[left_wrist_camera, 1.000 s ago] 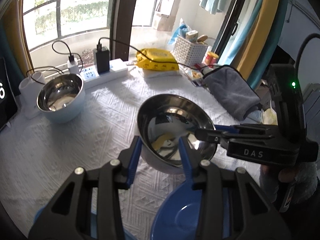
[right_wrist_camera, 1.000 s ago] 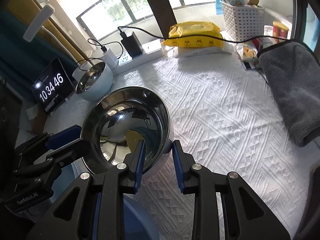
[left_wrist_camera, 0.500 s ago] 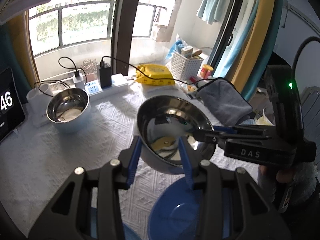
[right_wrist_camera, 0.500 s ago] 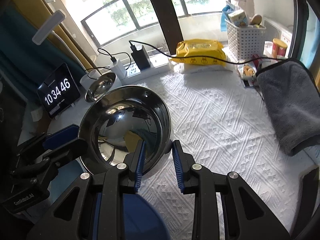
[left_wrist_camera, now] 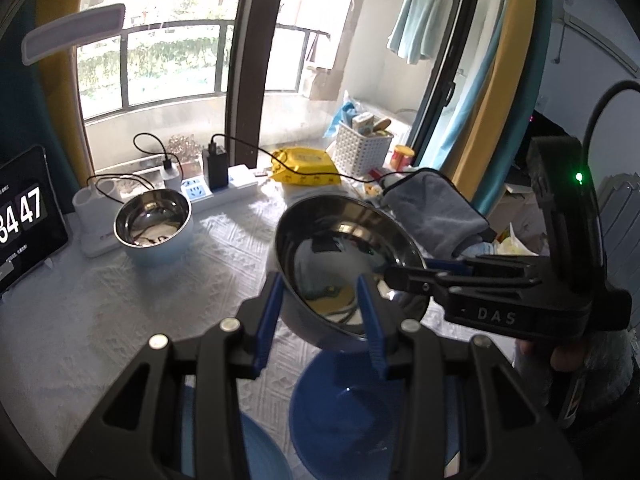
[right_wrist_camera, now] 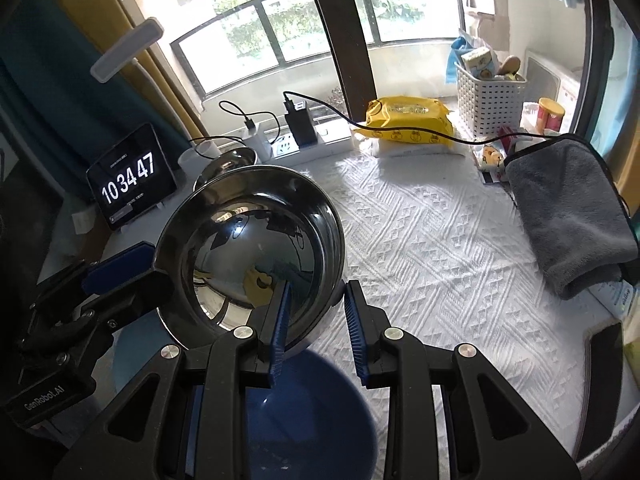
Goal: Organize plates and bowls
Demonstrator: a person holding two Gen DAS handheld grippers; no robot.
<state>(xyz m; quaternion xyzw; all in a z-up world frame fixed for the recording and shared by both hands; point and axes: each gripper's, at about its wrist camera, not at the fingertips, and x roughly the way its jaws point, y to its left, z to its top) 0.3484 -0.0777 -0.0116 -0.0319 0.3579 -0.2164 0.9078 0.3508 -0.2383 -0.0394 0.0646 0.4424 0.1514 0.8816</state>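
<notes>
A large steel bowl [left_wrist_camera: 344, 256] hangs in the air above the white tablecloth, held from two sides. My left gripper [left_wrist_camera: 320, 304] is shut on its near rim, one blue finger outside the wall and one inside. My right gripper [right_wrist_camera: 316, 312] is shut on the opposite rim the same way, and shows in the left wrist view at the bowl's right edge [left_wrist_camera: 400, 274]. Directly under the bowl lies a dark blue bowl [right_wrist_camera: 312, 408]. A second steel bowl with a pale blue outside [left_wrist_camera: 152, 220] stands far left near the window.
A tablet clock [right_wrist_camera: 128, 180], a power strip with chargers [right_wrist_camera: 304, 136], a yellow wipes pack [right_wrist_camera: 408, 120] and a white basket [right_wrist_camera: 488, 100] line the window side. A grey towel [right_wrist_camera: 572, 216] lies at the right edge. Another blue plate [left_wrist_camera: 260, 452] sits below my left gripper.
Both grippers have risen together with the steel bowl, which now hangs higher above the blue bowl. The table looks farther away and more of the window shows.
</notes>
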